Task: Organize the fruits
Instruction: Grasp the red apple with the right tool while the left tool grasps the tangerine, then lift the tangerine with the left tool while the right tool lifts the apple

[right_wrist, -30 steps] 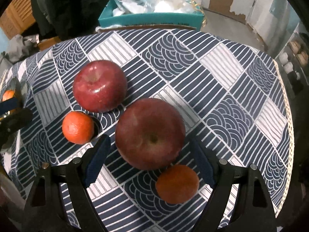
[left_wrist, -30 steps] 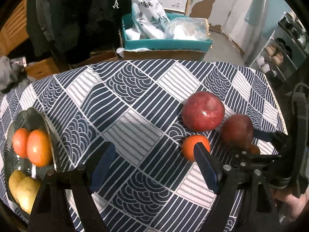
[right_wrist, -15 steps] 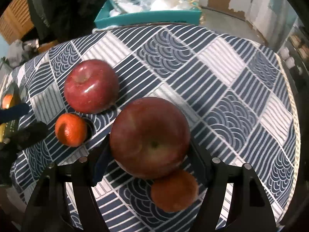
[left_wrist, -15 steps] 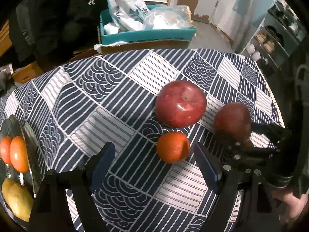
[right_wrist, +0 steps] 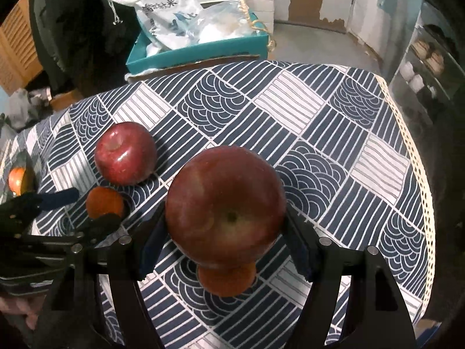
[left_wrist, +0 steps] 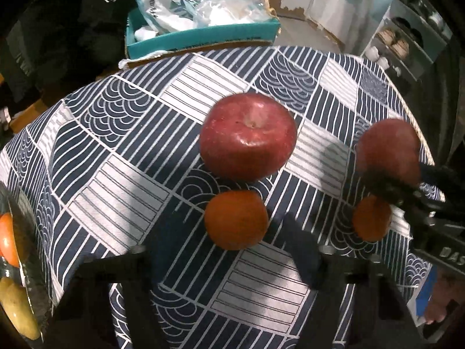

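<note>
My right gripper (right_wrist: pixel 225 238) is shut on a dark red apple (right_wrist: pixel 225 208) and holds it above the patterned tablecloth (right_wrist: pixel 319 133); the apple also shows in the left wrist view (left_wrist: pixel 388 148). An orange (right_wrist: pixel 226 280) lies beneath it. A second red apple (left_wrist: pixel 248 136) sits mid-table, with a small orange (left_wrist: pixel 235 222) just in front of it. My left gripper (left_wrist: pixel 229 250) is open, its fingers either side of that small orange. A dark plate (left_wrist: pixel 17 261) at the left edge holds an orange fruit (left_wrist: pixel 7 240) and a yellow one (left_wrist: pixel 16 309).
A teal box (right_wrist: pixel 200 49) with bags stands beyond the table's far edge. Shelving (right_wrist: pixel 427 67) stands to the right. The table's right edge has a lace trim (right_wrist: pixel 418 157).
My right gripper has closed on the dark red apple and lifted it off the cloth. My left gripper has moved right and forward, up to the small orange.
</note>
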Action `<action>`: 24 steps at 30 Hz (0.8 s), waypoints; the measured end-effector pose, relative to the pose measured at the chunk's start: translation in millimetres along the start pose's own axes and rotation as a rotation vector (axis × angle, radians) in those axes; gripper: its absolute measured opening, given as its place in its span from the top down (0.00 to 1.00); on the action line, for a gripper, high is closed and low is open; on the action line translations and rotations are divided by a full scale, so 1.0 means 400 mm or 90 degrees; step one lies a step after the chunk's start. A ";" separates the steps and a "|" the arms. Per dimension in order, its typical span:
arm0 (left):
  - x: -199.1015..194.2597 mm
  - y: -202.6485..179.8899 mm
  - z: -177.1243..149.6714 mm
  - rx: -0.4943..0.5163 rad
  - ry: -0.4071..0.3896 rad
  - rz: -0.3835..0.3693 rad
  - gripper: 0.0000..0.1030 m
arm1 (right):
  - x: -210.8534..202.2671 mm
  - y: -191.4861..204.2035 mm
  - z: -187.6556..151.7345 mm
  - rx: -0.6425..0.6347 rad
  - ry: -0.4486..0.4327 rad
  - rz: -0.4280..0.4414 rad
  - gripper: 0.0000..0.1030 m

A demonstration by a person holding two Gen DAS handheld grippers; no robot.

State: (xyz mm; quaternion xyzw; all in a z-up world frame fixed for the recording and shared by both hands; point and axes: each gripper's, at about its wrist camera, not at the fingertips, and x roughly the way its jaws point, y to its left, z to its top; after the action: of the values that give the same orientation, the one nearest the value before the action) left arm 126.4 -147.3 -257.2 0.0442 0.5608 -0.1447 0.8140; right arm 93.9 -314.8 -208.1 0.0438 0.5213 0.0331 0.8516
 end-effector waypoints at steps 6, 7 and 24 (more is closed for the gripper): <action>0.009 -0.002 -0.011 0.010 -0.004 -0.009 0.56 | -0.002 0.011 -0.001 -0.004 -0.002 0.003 0.28; 0.006 -0.001 -0.013 0.012 -0.006 -0.009 0.56 | -0.002 0.015 -0.001 -0.006 -0.003 0.002 0.28; -0.141 0.036 -0.002 -0.003 -0.099 0.016 0.57 | -0.100 0.060 0.017 -0.029 -0.063 -0.012 0.28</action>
State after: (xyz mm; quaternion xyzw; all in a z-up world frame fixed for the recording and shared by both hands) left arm 111.2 -122.8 -206.4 0.0381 0.4953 -0.1364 0.8571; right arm 81.5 -295.3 -167.0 0.0211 0.4778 0.0351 0.8775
